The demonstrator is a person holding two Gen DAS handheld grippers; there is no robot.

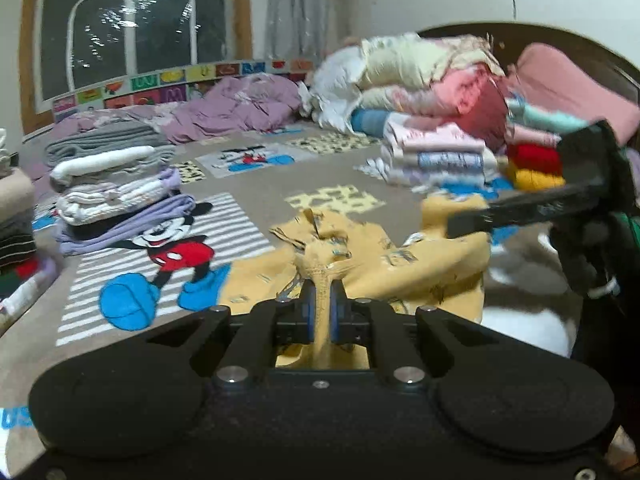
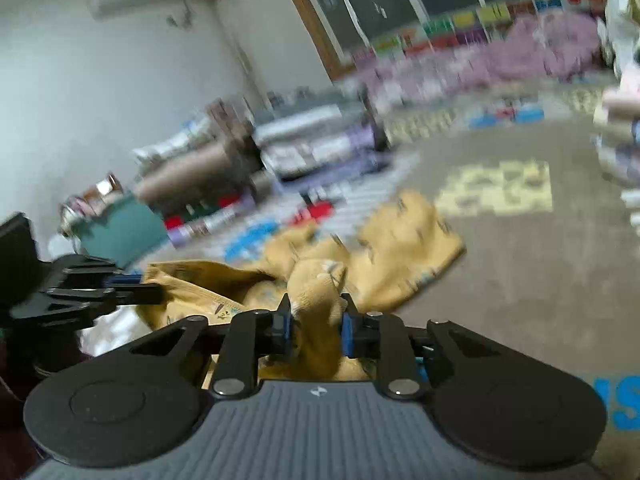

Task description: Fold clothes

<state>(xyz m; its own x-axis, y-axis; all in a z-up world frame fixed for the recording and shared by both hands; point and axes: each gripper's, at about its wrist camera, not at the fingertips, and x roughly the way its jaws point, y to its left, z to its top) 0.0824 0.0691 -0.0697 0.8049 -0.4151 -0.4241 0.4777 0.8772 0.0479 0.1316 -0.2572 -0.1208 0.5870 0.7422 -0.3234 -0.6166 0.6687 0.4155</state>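
Observation:
A yellow printed garment (image 1: 384, 264) lies crumpled on the cartoon-print bed cover (image 1: 248, 216). My left gripper (image 1: 322, 300) is shut on a bunched fold of it, the cloth squeezed between the blue pads. My right gripper (image 2: 315, 316) is also shut on a thick wad of the same yellow garment (image 2: 404, 240). In the left wrist view the right gripper (image 1: 466, 226) reaches in from the right onto the cloth's far edge. The right wrist view is blurred and shows the left gripper (image 2: 156, 294) at the left, at the cloth's edge.
A stack of folded clothes (image 1: 116, 196) stands at the left on the bed. A taller pile of folded laundry (image 1: 448, 148) and bedding (image 1: 420, 68) stands at the back right. A rumpled purple quilt (image 1: 240, 108) lies along the window. Bare bed cover (image 2: 532, 280) lies right of the garment.

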